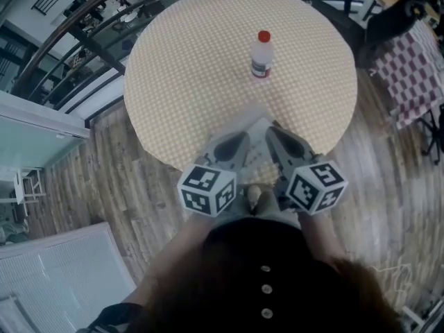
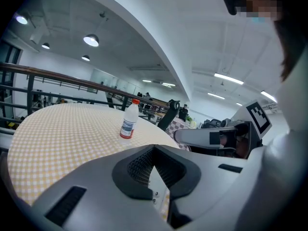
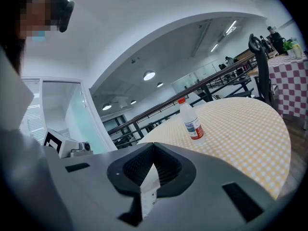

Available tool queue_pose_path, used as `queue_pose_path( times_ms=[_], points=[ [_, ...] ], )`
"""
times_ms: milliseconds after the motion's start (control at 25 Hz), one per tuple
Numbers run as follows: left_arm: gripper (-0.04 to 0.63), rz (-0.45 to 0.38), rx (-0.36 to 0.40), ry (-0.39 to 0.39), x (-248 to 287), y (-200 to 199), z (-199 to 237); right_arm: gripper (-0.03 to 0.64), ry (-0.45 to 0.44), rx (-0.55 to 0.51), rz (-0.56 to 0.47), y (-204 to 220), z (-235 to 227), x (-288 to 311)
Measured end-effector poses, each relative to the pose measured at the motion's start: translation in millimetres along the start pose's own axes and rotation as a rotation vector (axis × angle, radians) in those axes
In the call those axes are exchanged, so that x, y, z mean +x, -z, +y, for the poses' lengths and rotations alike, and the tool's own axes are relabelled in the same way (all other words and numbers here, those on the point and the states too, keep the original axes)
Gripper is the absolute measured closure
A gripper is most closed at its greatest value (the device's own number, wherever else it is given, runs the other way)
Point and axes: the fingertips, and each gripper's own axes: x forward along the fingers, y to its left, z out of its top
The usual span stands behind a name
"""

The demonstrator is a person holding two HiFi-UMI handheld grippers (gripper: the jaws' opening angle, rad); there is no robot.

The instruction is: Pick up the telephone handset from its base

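Observation:
A white telephone (image 1: 255, 155) lies at the near edge of the round table (image 1: 194, 82), mostly hidden under my two grippers. Through the gap under the left gripper's tips, a strip of its keypad (image 2: 156, 195) with small digits shows. A white sliver of the telephone (image 3: 149, 186) also shows in the right gripper view. I cannot tell the handset from the base. My left gripper (image 1: 244, 137) and right gripper (image 1: 270, 132) hover side by side just above it, both shut and holding nothing. Their tips (image 2: 154, 147) (image 3: 153, 145) point across the table.
A clear plastic bottle (image 1: 261, 55) with a red cap stands upright near the table's middle, well beyond the grippers. A red-checked table (image 1: 416, 68) and a dark chair stand at the right. A railing curves behind the table, and a glass door (image 1: 35, 137) is at the left.

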Motion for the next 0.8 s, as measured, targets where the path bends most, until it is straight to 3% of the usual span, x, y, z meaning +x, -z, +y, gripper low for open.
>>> queue_pose_path(
  times_ms=[440, 800],
  points=[
    [0.588, 0.033, 0.068, 0.042, -3, 4, 3, 0.606, 0.072, 0.029, -0.002, 14, 2, 1],
    [0.588, 0.071, 0.046, 0.046, 0, 16, 11, 0.606, 0.097, 0.089, -0.004, 31, 1, 0]
  ],
)
